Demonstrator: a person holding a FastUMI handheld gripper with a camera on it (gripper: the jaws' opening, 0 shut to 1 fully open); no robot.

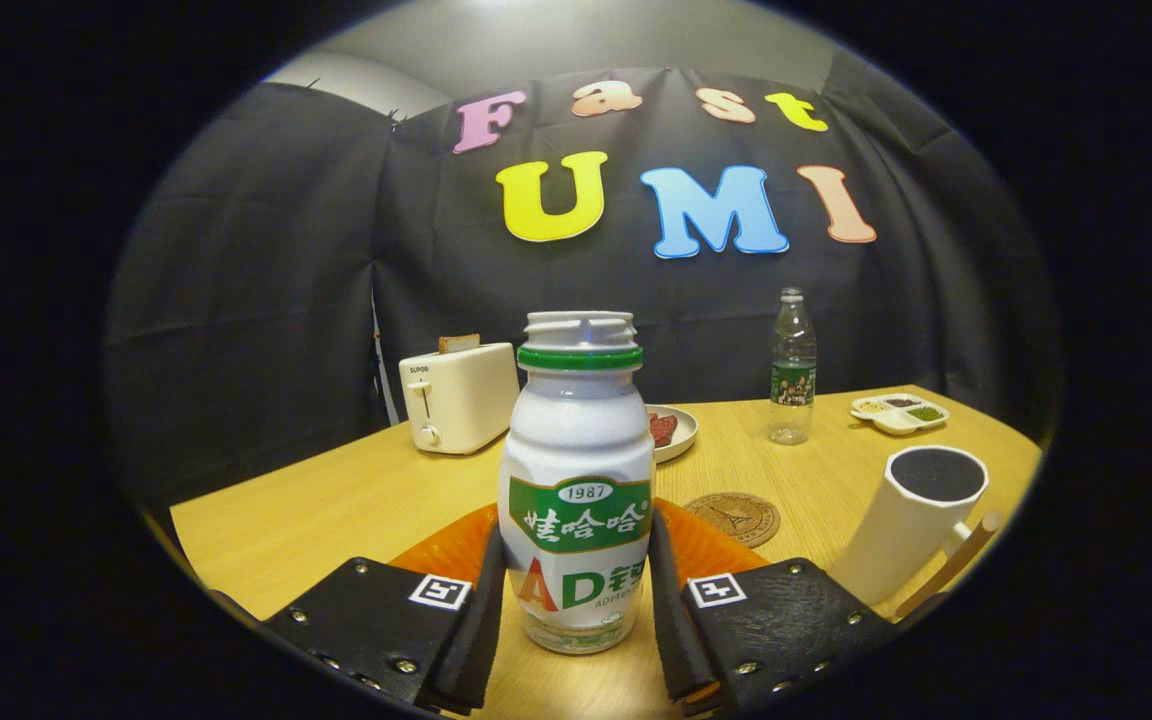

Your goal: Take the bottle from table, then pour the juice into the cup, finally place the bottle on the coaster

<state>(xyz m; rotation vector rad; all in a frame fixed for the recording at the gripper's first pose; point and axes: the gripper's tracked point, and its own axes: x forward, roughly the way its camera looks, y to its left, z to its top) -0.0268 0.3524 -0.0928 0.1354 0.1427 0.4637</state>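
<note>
My hand-held gripper (576, 610) frames the bottle (576, 480) upright between its fingers, pads at its lower sides, contact unclear. It stands on the worktop (336, 500); cup (921, 520) ahead-right, coaster (734, 518) between.

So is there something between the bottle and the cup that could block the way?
Nothing visible does. The bottle stands between the fingers of the gripper. The cup is ahead to the right, with bare table and the flat coaster between.
</note>
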